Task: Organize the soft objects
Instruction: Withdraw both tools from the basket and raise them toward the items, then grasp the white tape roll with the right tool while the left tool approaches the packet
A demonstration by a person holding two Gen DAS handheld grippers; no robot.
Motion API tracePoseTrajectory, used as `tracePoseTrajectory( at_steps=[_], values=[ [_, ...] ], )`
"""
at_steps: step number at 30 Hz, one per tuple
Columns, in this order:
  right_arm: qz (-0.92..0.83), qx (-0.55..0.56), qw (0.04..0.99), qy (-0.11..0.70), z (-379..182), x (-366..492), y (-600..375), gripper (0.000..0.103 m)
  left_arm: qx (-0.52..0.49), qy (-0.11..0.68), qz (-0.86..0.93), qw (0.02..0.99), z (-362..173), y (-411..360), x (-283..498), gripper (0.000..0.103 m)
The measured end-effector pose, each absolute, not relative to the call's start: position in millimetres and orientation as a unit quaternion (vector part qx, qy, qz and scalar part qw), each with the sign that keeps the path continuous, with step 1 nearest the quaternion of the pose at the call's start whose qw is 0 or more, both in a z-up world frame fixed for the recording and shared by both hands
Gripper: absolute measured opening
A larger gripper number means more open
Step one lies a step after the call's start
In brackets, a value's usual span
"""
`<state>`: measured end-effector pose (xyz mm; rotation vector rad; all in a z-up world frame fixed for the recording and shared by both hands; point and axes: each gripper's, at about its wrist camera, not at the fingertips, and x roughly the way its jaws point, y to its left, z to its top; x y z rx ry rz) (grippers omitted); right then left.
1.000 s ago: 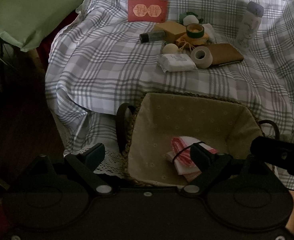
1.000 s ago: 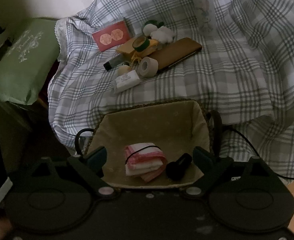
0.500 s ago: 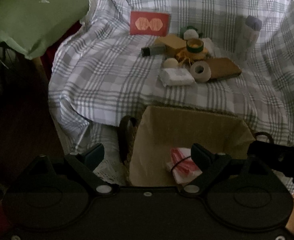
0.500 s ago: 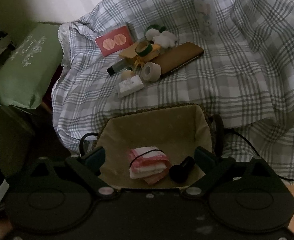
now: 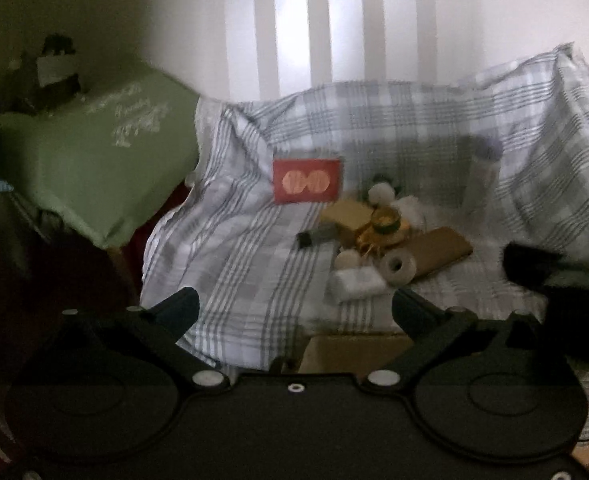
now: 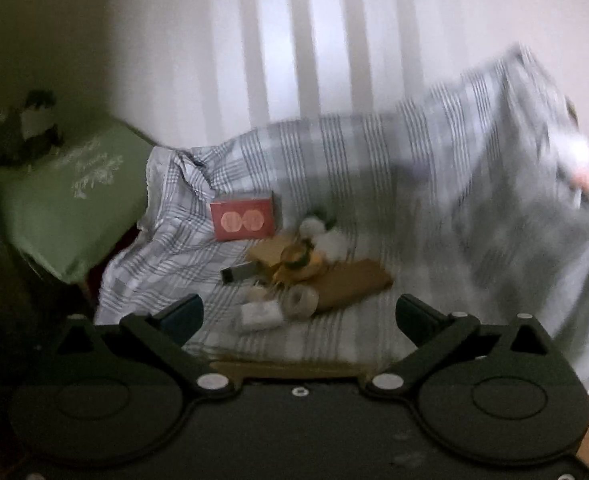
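A pile of small objects lies on the plaid cloth (image 5: 234, 248): a white soft pack (image 5: 356, 285), a tape roll (image 5: 398, 267), white cotton balls (image 5: 380, 192), a brown pouch (image 5: 440, 249) and a red card (image 5: 307, 181). The same pile shows blurred in the right wrist view, with the white pack (image 6: 259, 315) nearest. My left gripper (image 5: 294, 312) is open and empty, short of the pile. My right gripper (image 6: 299, 317) is open and empty. Only the far rim of the lined basket (image 5: 354, 350) shows just below the fingers; its inside is hidden.
A green cushion (image 5: 90, 168) sits on the left beside the cloth. A pale wall with light stripes stands behind. The dark body of the other gripper (image 5: 554, 272) reaches in from the right in the left wrist view. A small dark bottle (image 5: 316, 237) lies in the pile.
Both cameras have tilted upward and back. The basket with the pink and white folded cloth has dropped out of view; the wall and cushion now fill the upper frame. Both grippers stay open.
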<state>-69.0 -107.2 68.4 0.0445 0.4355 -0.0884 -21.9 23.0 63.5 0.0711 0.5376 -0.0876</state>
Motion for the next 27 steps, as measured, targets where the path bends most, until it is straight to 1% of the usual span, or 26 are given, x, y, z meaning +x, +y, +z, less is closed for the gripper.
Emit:
tracePoseTrajectory(
  at_steps=[4,8,12,16,23,27],
  values=[
    [-0.036,0.01,0.976,0.215,79.6,-66.9,-102.9,0.103,0.03,0.276,-0.054,0.959,72.5,23.6,-19.4,0.1],
    [-0.056,0.087,0.963,0.247,84.9,-56.9,-113.4,0.103,0.021,0.269,-0.048,0.962,78.3,28.4,-15.7,0.1],
    [-0.059,0.099,0.961,0.25,81.1,-41.2,-118.3,0.103,-0.006,0.304,-0.029,0.952,77.6,35.1,5.6,0.099],
    [-0.057,0.078,0.961,0.258,75.6,-24.5,-122.9,0.103,-0.037,0.323,-0.032,0.945,72.9,41.0,23.4,0.098],
    [-0.061,0.032,0.97,0.235,62.8,-4.6,-125.1,0.103,-0.007,0.286,-0.025,0.958,72.6,31.5,37.5,0.098],
    [-0.056,0.025,0.968,0.243,53.7,15.3,-128.1,0.102,-0.001,0.278,-0.006,0.961,68.0,27.1,51.8,0.098]
  ],
)
